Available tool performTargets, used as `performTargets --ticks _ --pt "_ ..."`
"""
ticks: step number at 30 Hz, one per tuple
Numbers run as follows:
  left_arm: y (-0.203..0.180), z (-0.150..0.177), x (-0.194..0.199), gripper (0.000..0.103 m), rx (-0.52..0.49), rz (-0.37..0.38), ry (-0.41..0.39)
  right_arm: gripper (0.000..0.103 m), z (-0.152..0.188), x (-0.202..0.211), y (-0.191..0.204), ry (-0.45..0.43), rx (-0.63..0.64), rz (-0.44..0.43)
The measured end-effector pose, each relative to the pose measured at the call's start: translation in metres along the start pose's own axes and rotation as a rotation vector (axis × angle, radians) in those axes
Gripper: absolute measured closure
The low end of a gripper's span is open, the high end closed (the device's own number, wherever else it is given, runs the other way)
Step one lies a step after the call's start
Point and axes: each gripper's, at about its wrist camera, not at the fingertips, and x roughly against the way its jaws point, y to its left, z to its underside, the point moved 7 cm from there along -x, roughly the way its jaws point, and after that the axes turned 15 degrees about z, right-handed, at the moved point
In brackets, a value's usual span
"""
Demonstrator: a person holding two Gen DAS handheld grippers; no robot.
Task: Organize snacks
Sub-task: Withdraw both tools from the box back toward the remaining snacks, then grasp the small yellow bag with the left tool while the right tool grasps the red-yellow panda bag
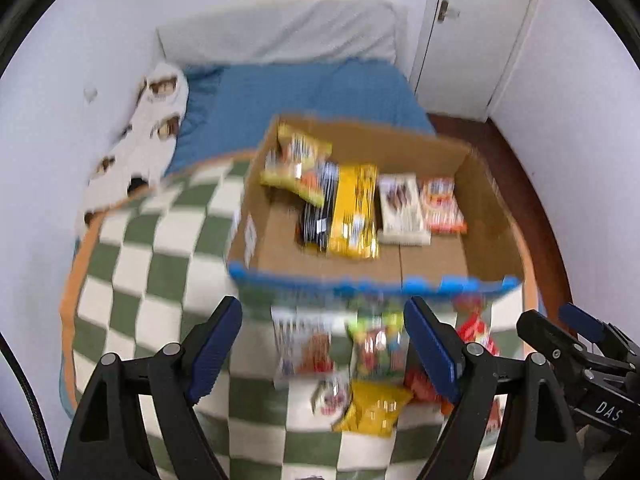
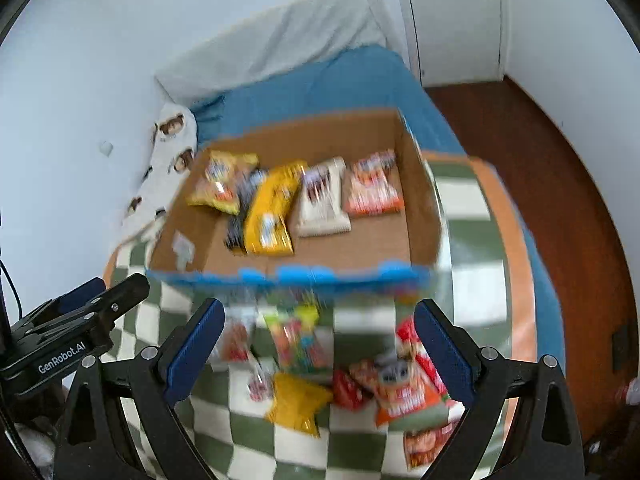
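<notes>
Five snack packets lay in the open brown cardboard box point(image 1: 492, 216); loose packets point(image 2: 296, 402) remained on the checked blanket point(image 1: 132, 264). Left claw point(image 1: 324, 350) and right claw point(image 2: 320, 354) apart, empty.

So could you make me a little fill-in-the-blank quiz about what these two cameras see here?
1. The cardboard box sits on a green-and-white ____ blanket.
2. Both the left gripper and the right gripper hold ____.
3. The loose snacks waiting on the blanket lie ____ the box.

Missing words: checkered; nothing; outside
</notes>
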Motion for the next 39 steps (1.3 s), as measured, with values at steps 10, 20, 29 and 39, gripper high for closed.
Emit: performTargets --ticks 10,20,29,39 --pt "-0.013 0.123 -0.12 0.02 0.014 0.058 0.378 0.009 0.09 -0.089 -0.057 0.261 -0.049 -0.02" --pt "-0.043 0.148 -0.185 0.037 -0.121 0.02 0.461 0.026 0.113 -0.16 -0.046 0.375 0.153 0.035" --pt "-0.044 0.167 -0.183 0.041 -0.091 0.022 0.452 0.051 0.133 -0.175 -0.052 0.418 0.085 -0.005" --pt "-0.028 0.22 -0.165 0.039 -0.025 0.102 0.543 0.052 0.211 -0.155 -0.046 0.538 0.023 -0.063"
